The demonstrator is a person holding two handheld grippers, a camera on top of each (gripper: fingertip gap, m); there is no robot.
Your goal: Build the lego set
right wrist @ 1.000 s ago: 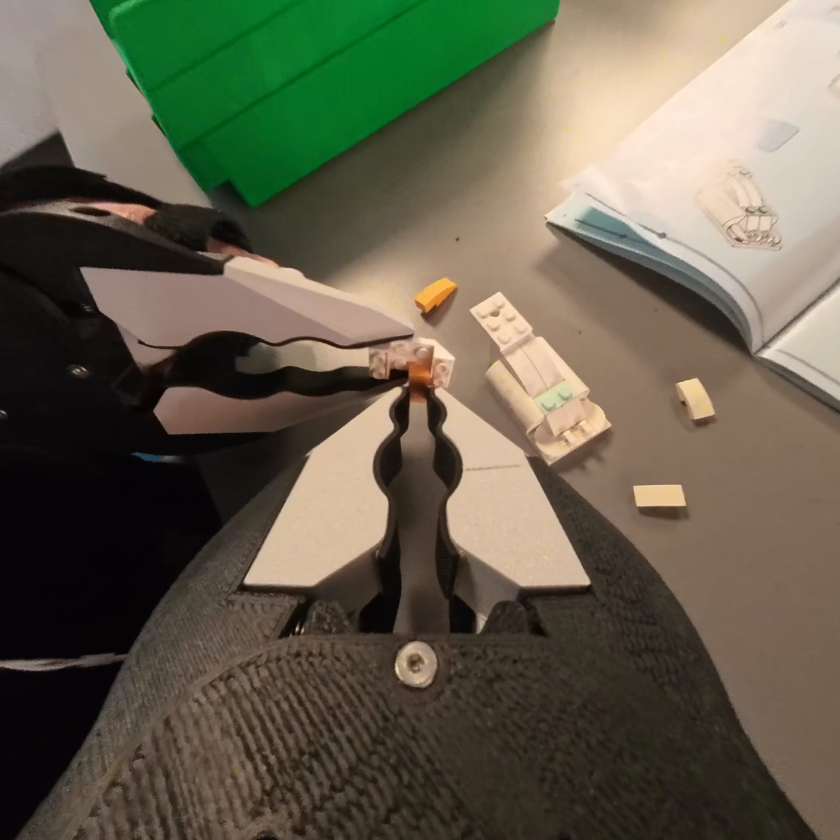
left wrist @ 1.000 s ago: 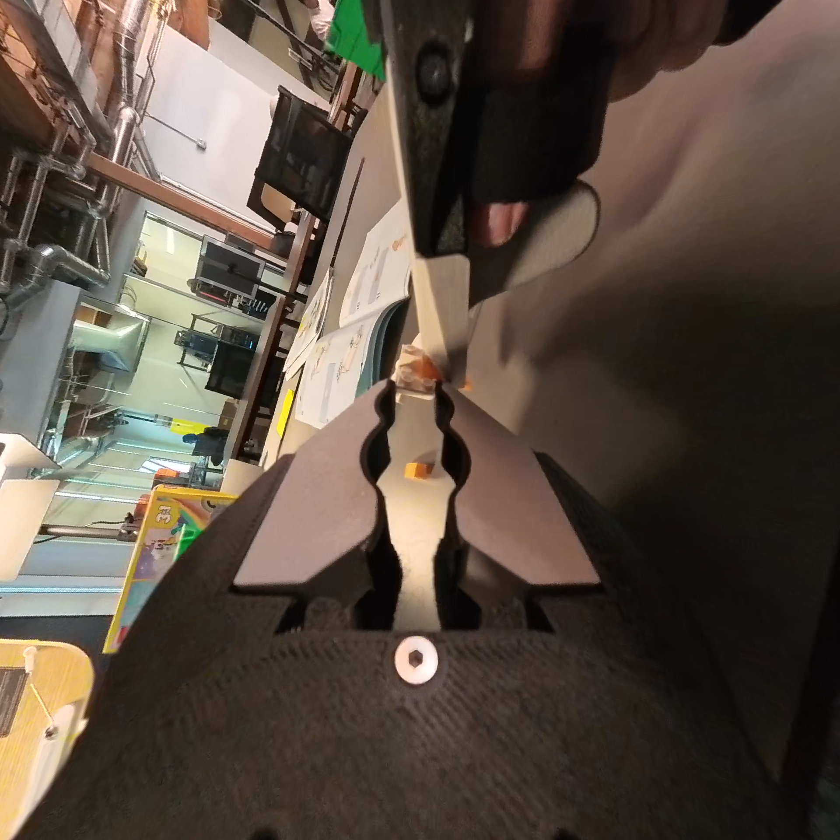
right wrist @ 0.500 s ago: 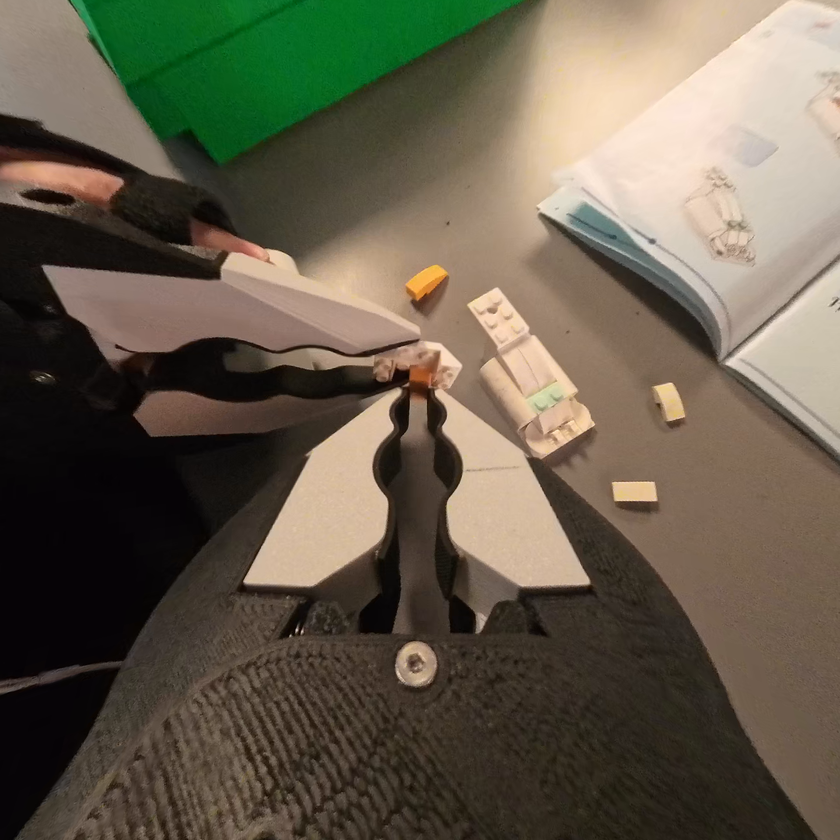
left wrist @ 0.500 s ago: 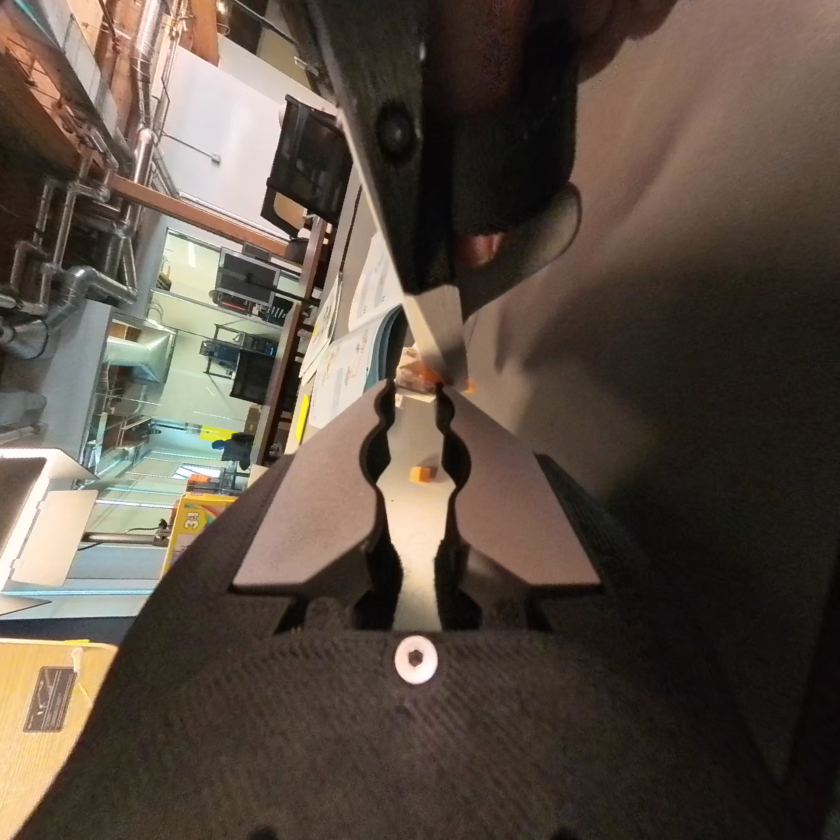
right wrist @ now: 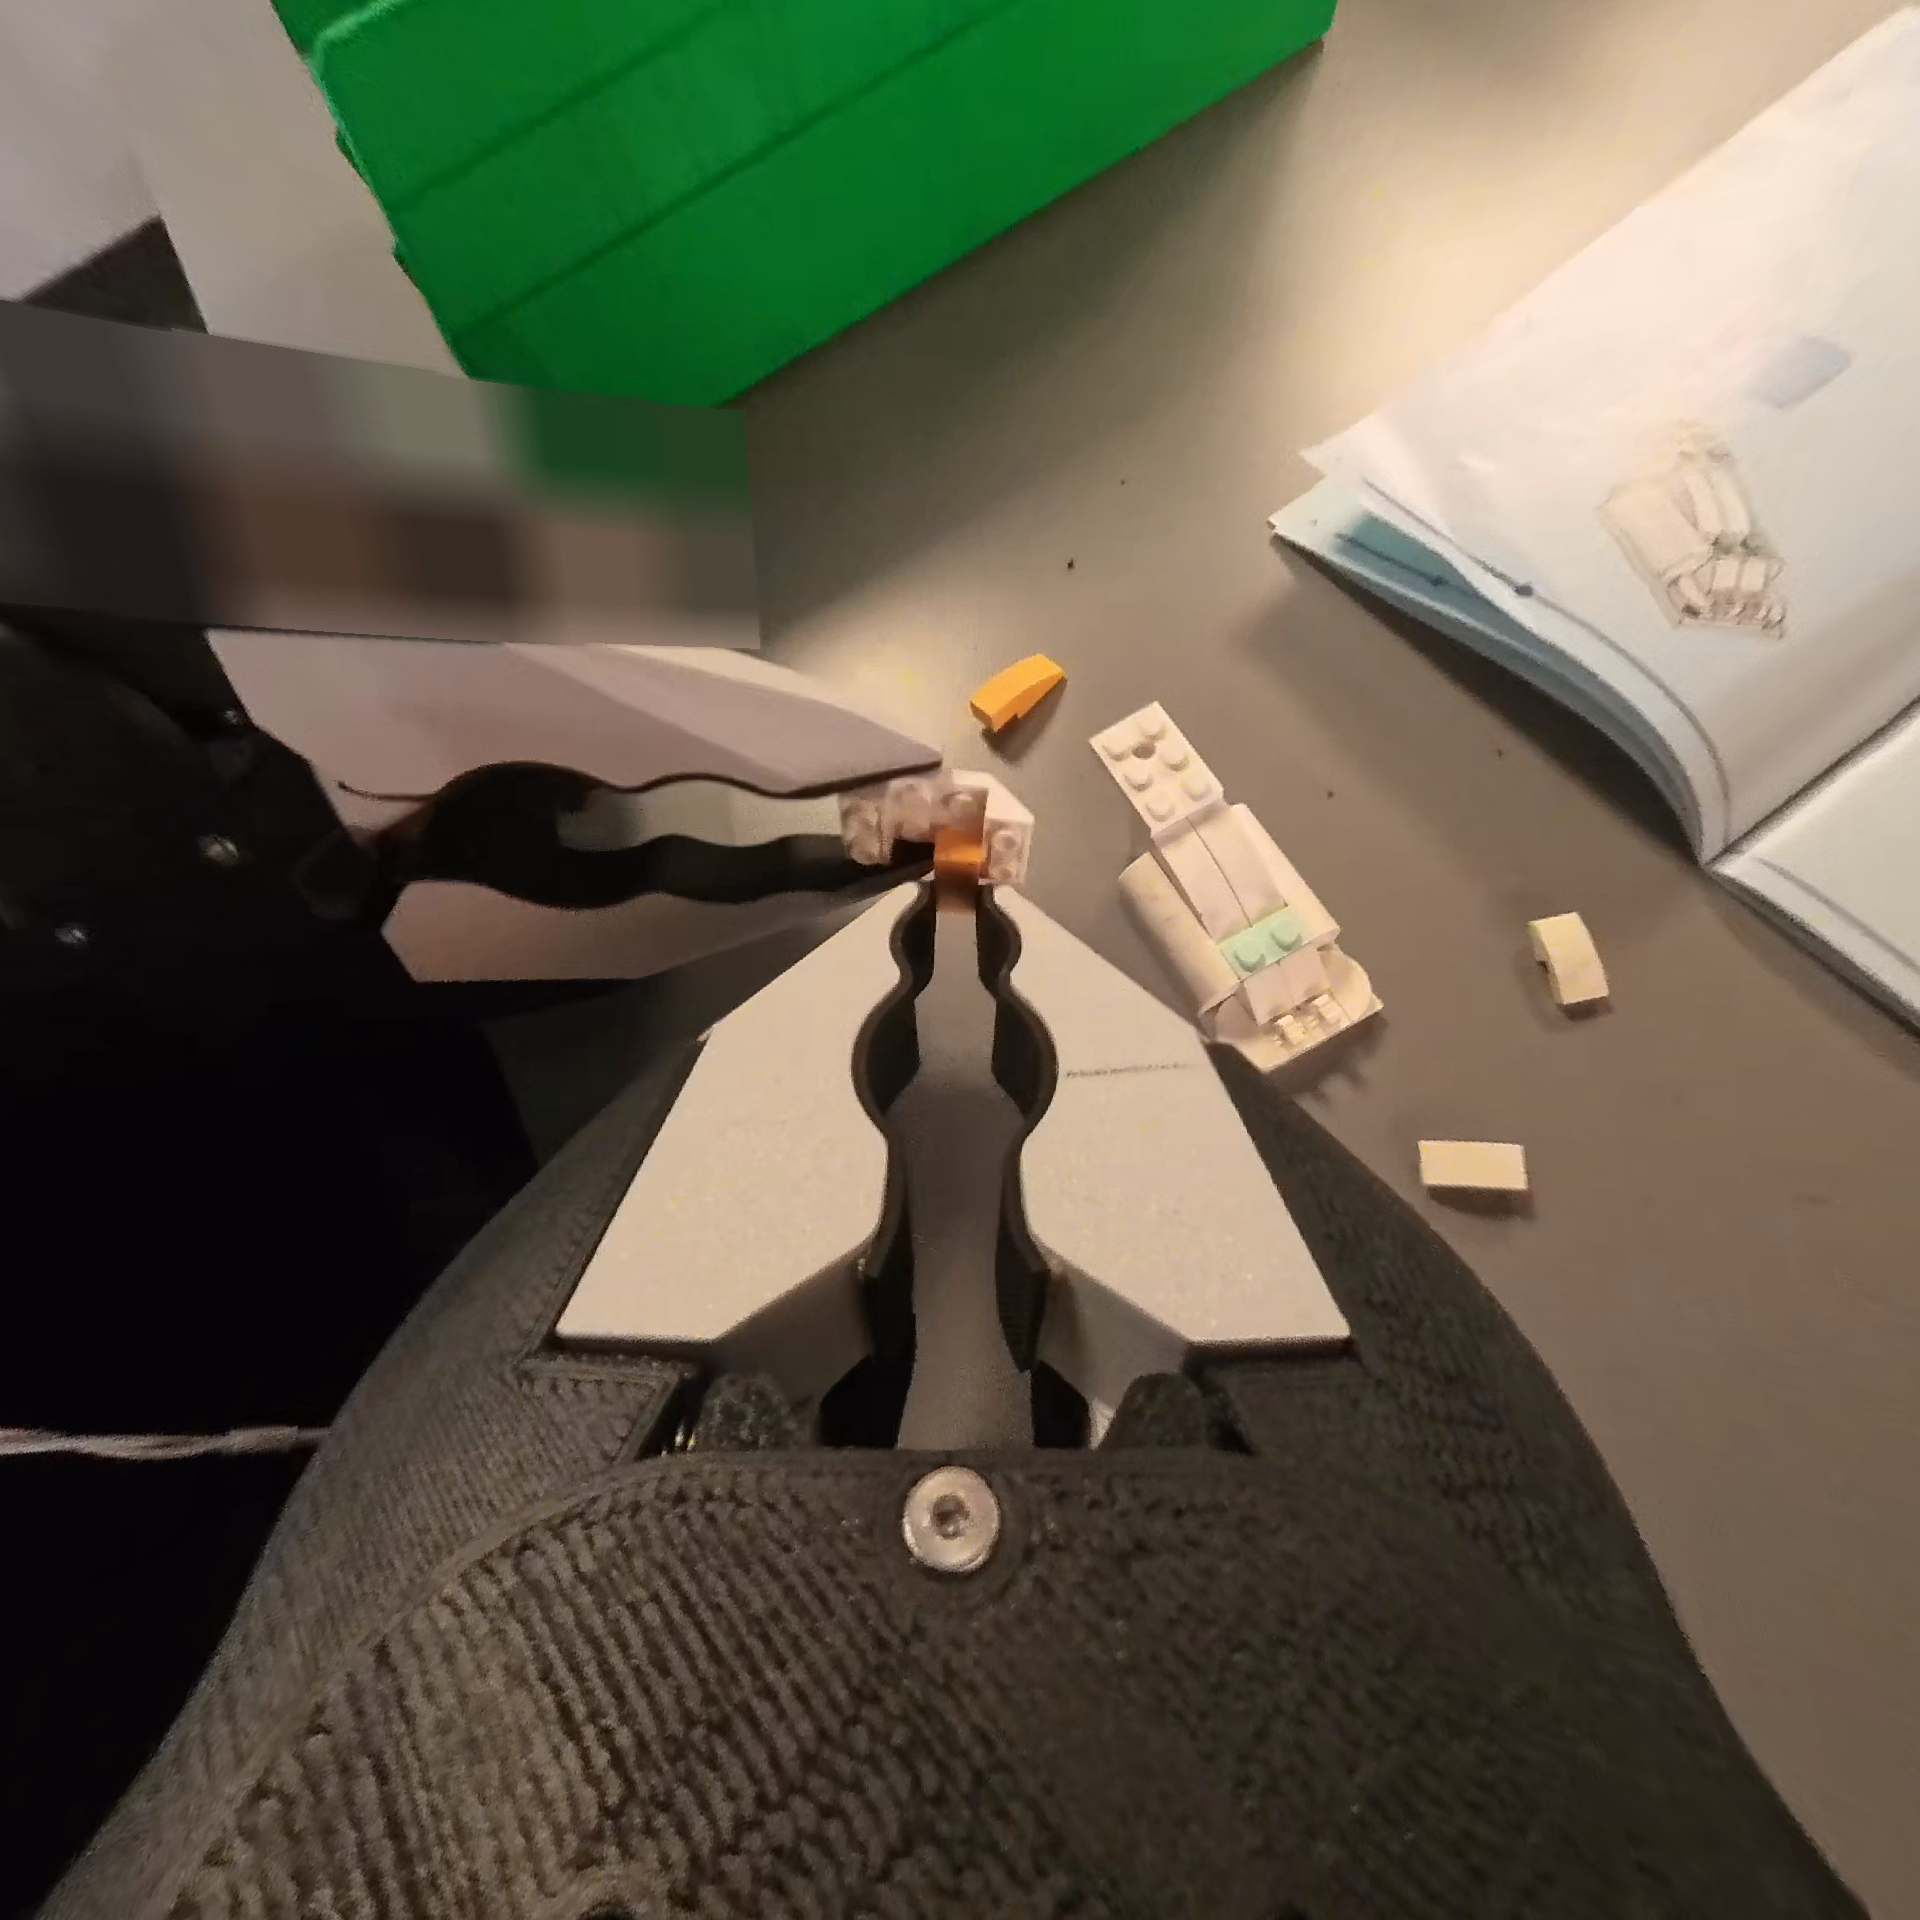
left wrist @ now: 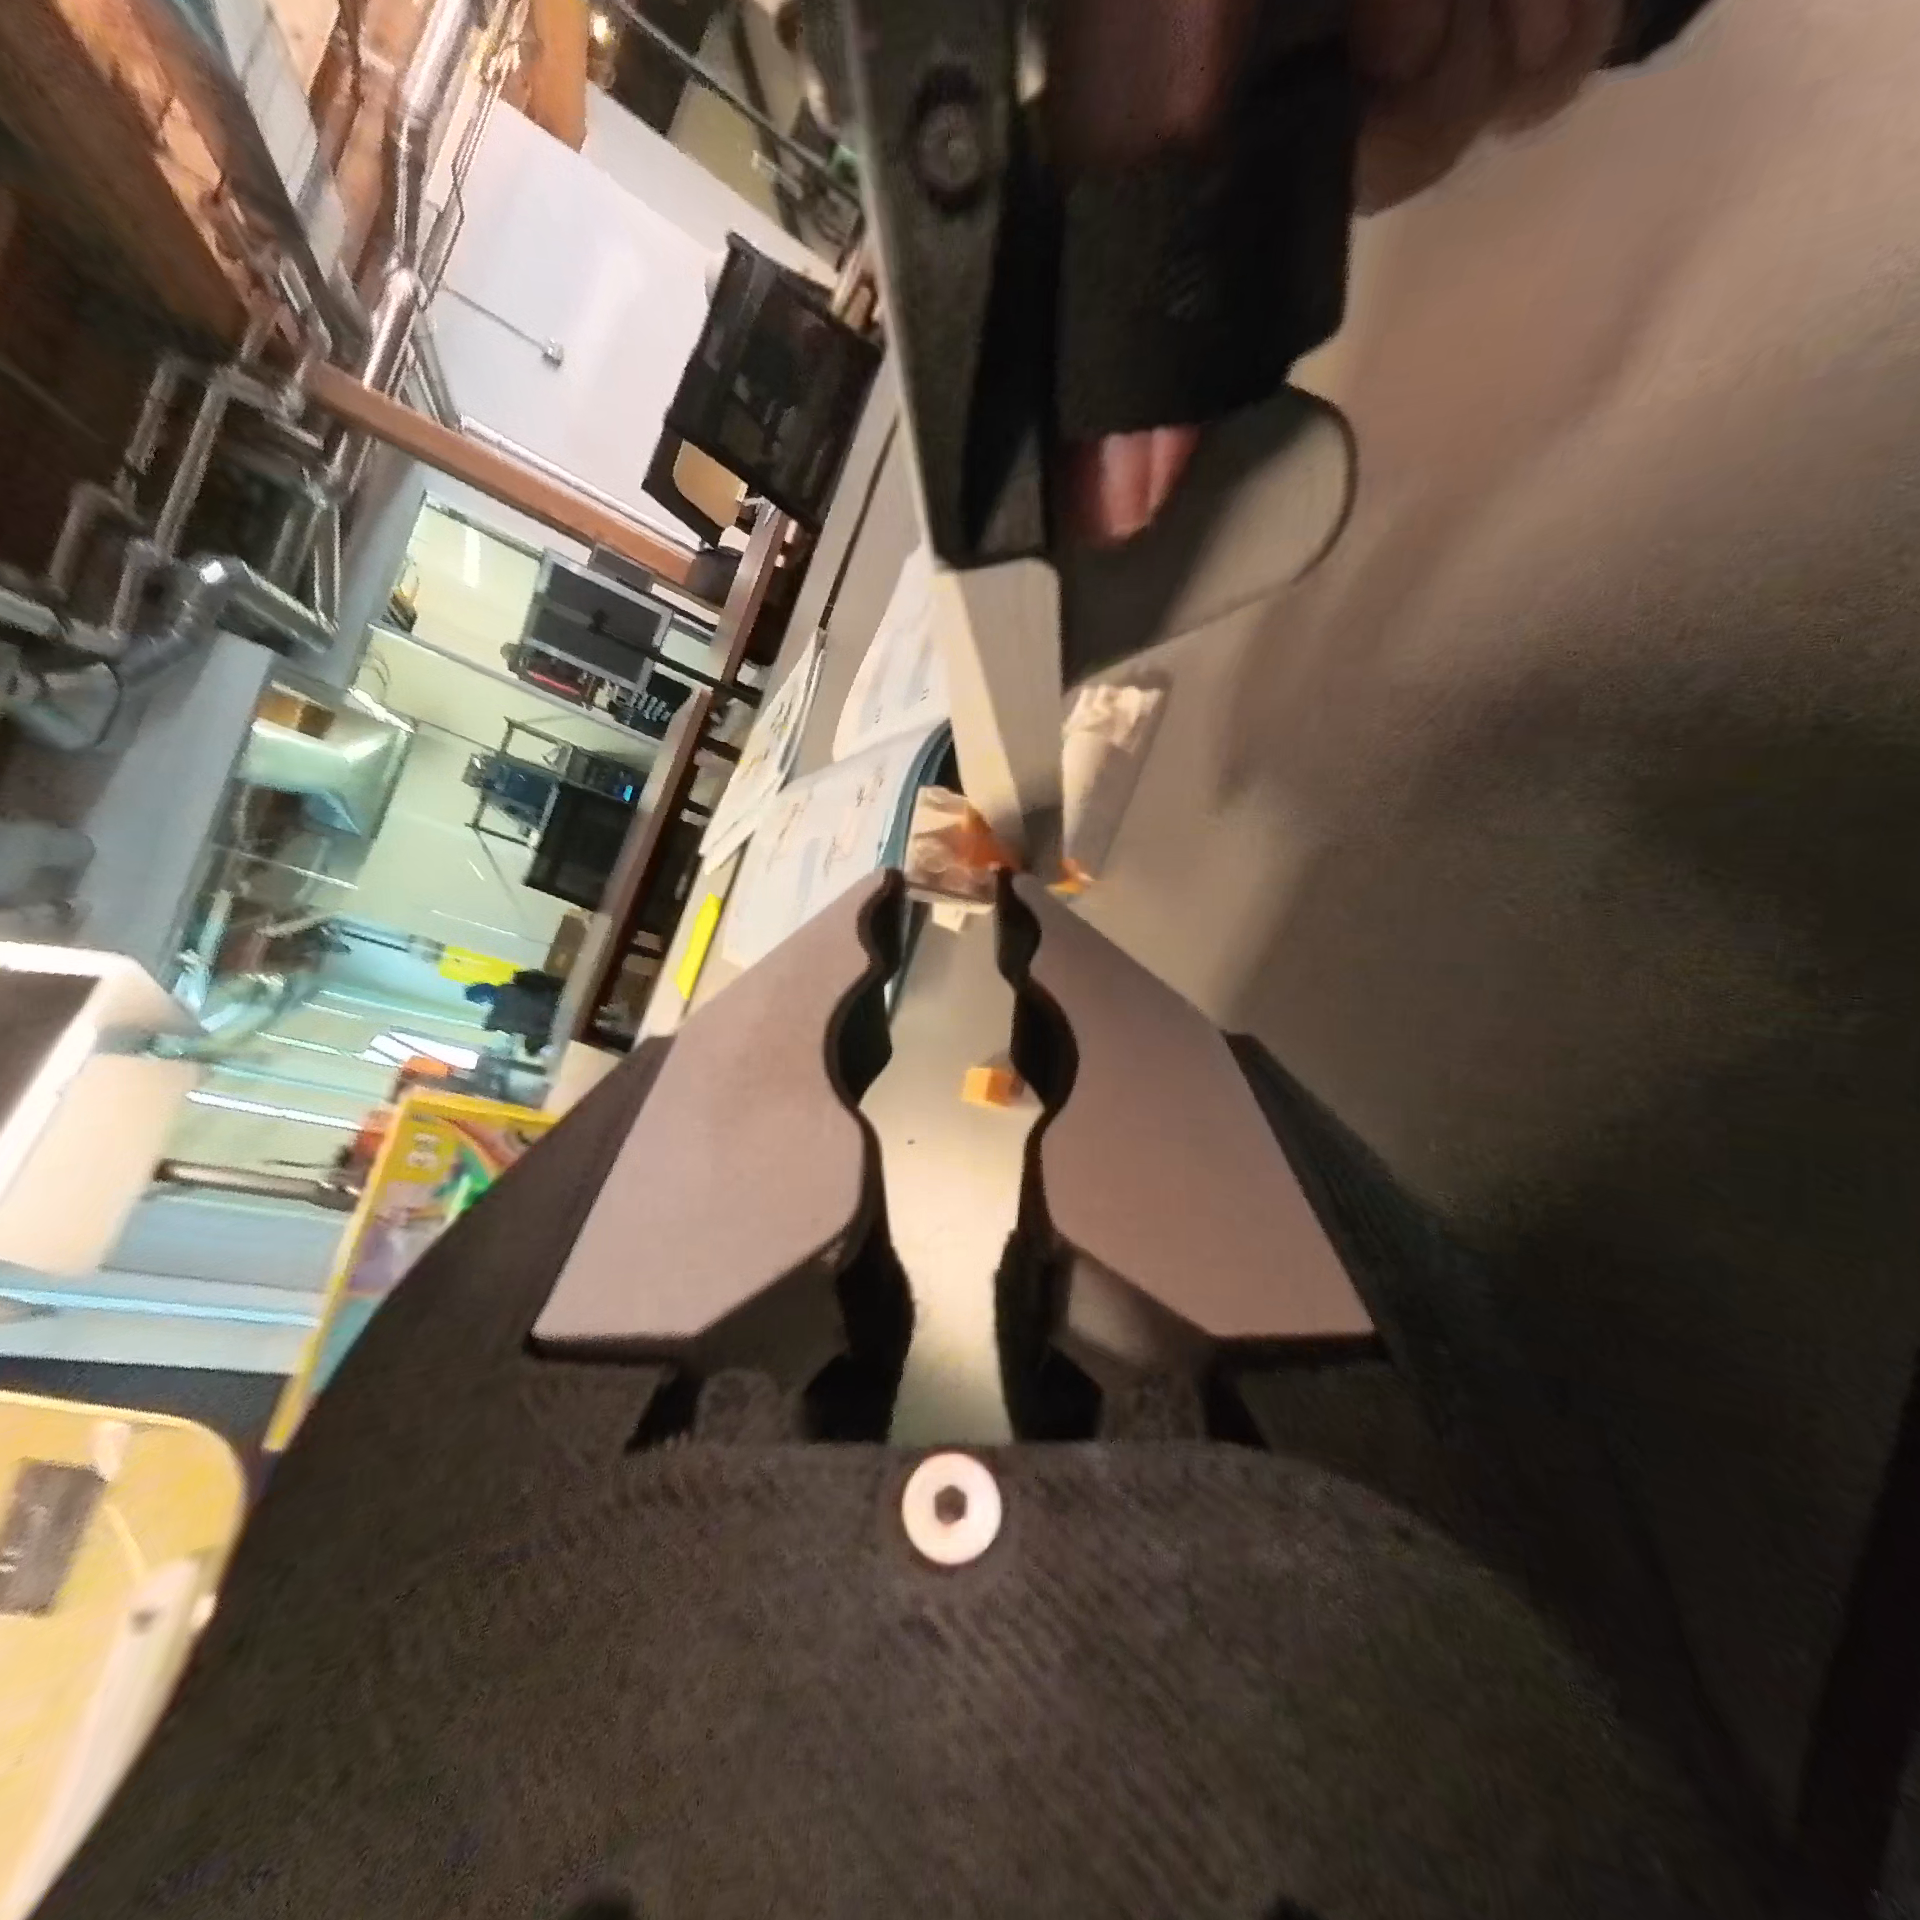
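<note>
The left gripper (right wrist: pixel 894 831) pinches a small white studded brick block (right wrist: pixel 935 821). The right gripper (right wrist: pixel 954 896) pinches a little orange piece (right wrist: pixel 956 854) against it.

Left tool (left wrist: pixel 948 891) clamping white brick cluster (left wrist: pixel 940 860), right tool (left wrist: pixel 1023 831) touching it
</note>
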